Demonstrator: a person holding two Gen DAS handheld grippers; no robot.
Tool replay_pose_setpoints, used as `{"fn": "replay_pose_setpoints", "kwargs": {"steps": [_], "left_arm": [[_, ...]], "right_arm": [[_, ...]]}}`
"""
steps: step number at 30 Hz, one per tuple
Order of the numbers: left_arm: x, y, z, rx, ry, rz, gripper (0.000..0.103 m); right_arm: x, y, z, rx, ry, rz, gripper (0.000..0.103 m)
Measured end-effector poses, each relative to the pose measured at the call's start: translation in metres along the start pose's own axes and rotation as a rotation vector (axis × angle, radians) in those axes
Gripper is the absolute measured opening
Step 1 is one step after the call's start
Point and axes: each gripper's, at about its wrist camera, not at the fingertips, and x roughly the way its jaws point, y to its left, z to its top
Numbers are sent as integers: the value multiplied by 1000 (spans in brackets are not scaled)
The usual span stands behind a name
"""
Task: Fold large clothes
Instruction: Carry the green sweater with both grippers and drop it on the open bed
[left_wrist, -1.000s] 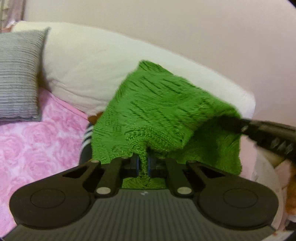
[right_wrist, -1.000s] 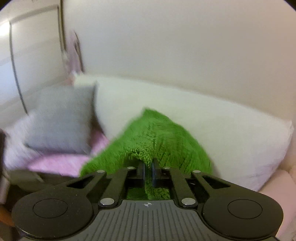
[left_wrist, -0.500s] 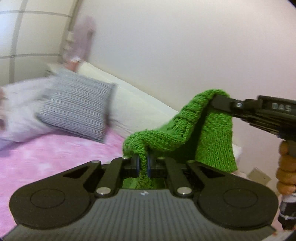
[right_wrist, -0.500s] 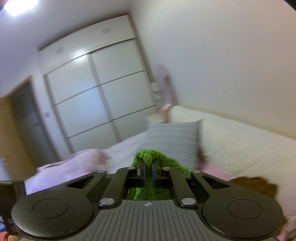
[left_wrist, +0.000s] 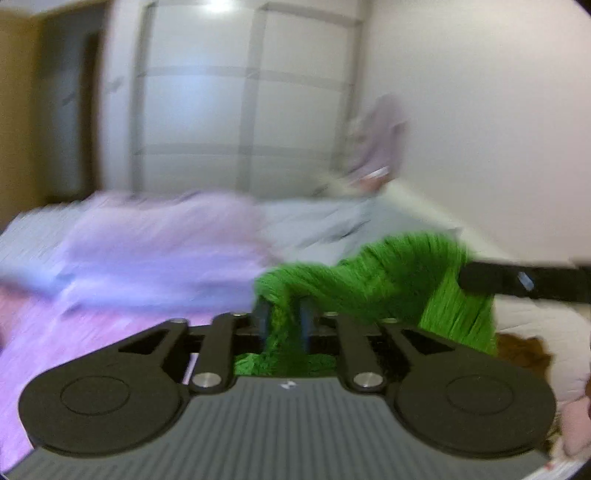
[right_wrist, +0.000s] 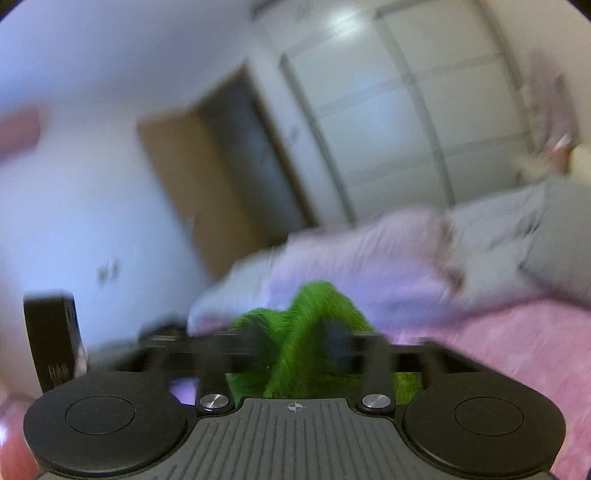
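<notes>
Both views are smeared with motion, but the green knitted garment (left_wrist: 373, 280) is easy to pick out: it is up off the pink floral bedspread (left_wrist: 55, 332), strung between the two hand-held tools. In the left wrist view it bunches at the centre, just above the left gripper (left_wrist: 283, 319), and runs out toward three o'clock, where the right gripper's black fingers (left_wrist: 517, 280) come in from the edge.

The left gripper's jaws are opening, with a twisted rope of knit between them; the gap is narrow and the wool looks to fill it. The right gripper (right_wrist: 299, 341) is opening much wider, a thick fold of the same knit lying loosely between its spread fingers (right_wrist: 338, 336), no longer pinched as far as I can tell through the blur.

To my eye this is a chunky, soft sweater: light enough, but stretchy and floppy, sagging wherever it is unsupported and prone to snagging. It won't slip easily, yet it will drop in a heap once released. I'd take it by a ribbed hem or shoulder seam, both corners at once, not by a bunched middle.

At twelve o'clock beyond lie a lilac quilt (left_wrist: 155, 236) and a wardrobe (left_wrist: 240, 110).
</notes>
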Motion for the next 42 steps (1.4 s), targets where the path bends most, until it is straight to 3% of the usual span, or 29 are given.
{"fn": "replay_pose_setpoints", "kwargs": {"steps": [1, 3, 9, 10, 13, 15, 23, 29, 42], "left_arm": [[-3, 19, -9, -15, 31, 26, 34], [-8, 51, -32, -28, 107, 89, 39], [-34, 136, -119, -132, 359, 163, 41], [-36, 147, -132, -148, 395, 163, 41], [-53, 175, -164, -182, 472, 148, 41], [-58, 180, -173, -175, 505, 141, 42], [-54, 179, -178, -90, 512, 43, 50], [-44, 167, -182, -61, 519, -10, 50], [-28, 147, -181, -46, 547, -20, 53]], "right_arm": [[19, 12, -9, -10, 34, -13, 65], [46, 29, -30, -27, 113, -6, 65], [101, 54, -128, -54, 422, -97, 65], [85, 66, -161, -58, 454, -121, 65], [76, 78, -207, -48, 526, -183, 65], [72, 85, -220, -37, 544, -211, 65], [73, 105, -233, -22, 551, -279, 65], [68, 107, -240, -14, 559, -322, 65], [74, 88, -238, -2, 597, -318, 65]]}}
